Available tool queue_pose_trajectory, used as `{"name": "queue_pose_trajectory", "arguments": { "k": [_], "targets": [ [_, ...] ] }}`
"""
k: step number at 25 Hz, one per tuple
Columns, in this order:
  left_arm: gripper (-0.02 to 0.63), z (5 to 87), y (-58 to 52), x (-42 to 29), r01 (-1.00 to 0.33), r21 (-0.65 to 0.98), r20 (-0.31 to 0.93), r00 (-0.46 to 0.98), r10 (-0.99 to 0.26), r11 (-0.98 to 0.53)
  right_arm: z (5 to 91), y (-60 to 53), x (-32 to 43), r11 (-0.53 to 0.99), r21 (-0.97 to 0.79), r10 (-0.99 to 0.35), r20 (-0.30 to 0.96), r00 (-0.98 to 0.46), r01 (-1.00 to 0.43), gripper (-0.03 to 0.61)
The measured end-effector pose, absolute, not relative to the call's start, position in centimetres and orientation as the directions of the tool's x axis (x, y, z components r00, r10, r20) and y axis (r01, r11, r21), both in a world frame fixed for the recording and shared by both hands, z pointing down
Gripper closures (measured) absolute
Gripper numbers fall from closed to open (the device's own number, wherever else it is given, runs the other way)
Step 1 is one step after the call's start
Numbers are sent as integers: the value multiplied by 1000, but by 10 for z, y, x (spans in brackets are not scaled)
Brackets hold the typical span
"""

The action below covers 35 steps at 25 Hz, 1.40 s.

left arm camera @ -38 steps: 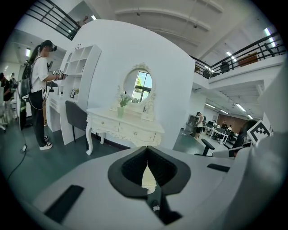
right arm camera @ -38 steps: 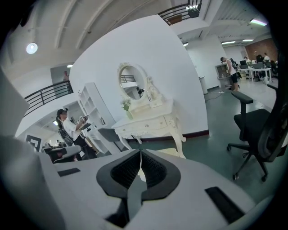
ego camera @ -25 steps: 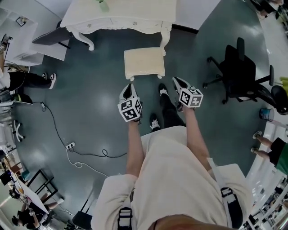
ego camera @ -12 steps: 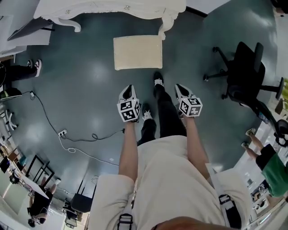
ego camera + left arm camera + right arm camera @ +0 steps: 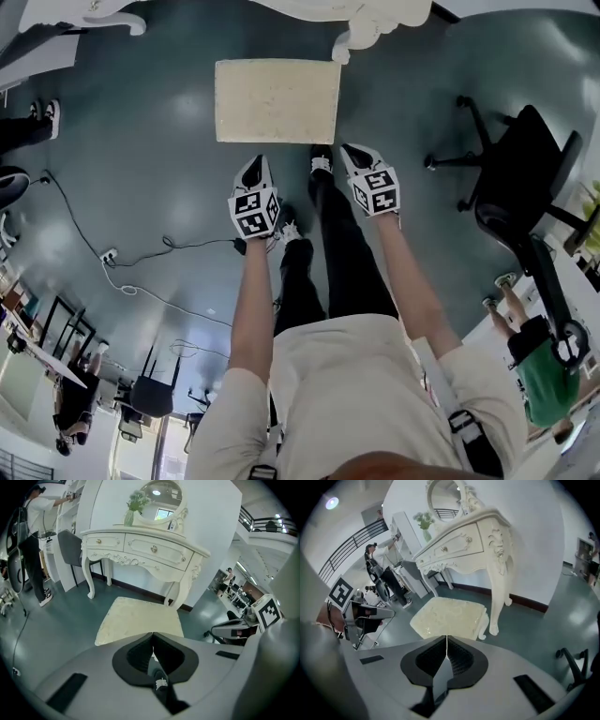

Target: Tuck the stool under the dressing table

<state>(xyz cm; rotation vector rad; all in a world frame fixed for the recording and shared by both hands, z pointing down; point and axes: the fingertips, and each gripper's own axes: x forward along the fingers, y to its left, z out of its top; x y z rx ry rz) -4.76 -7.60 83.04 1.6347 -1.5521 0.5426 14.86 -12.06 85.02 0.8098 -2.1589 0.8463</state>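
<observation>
From the head view, the cream stool (image 5: 277, 100) stands on the floor in front of the desk (image 5: 375, 14). Its far right corner is just beside a carved desk leg, and it is not yet tucked under. The left gripper (image 5: 254, 167) and right gripper (image 5: 354, 155) hover near its closest edge, apart from it.

In the left gripper view the jaws are pressed together with nothing between them. The stool's padded top fills the ground ahead.

In the right gripper view the jaws likewise meet, empty. The seat looks cushioned over a stiff carved frame, probably light enough to slide on the smooth floor. The firm near rail under the cushion seems the best place to hold or push, one gripper toward each corner so it doesn't swivel into the leg.
</observation>
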Motion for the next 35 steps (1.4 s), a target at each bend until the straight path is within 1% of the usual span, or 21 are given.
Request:
{"name": "queue_pose_trajectory", "arguments": {
  "k": [3,5,8,11,15,19,27,32,35],
  "targets": [
    [598,864,-82,-51,-965,245,784,139,-605,95,890,-126,124,665,-361,-192,763,-617,-654,534],
    [598,889,-86,-51,-966,238,795,135,-592,100,914,-127,115,700,-359,-147,774,-616,-617,534],
    [598,926,-85,-47,-967,234,817,139,-560,103,942,-125,116,689,-368,-121,791,-599,-625,534],
    [598,955,-85,-37,-971,227,832,158,-532,68,964,-119,119,659,-380,-105,808,-580,-649,535],
    [598,979,-84,-20,-966,248,834,173,-525,75,984,-105,121,686,-353,-68,840,-539,-637,535],
    [598,992,-90,-20,-955,272,836,174,-520,117,999,-104,116,690,-338,-64,853,-519,-640,535],
    [598,996,-92,-32,-944,304,821,192,-538,126,1006,-107,103,686,-279,-111,872,-476,-672,535],
    [598,994,-107,-56,-934,312,806,163,-568,175,1004,-121,81,680,-293,-119,861,-495,-672,535],
    [598,996,-121,-70,-938,317,786,177,-592,141,1005,-136,68,669,-296,-136,853,-504,-682,535]
  ]
}}
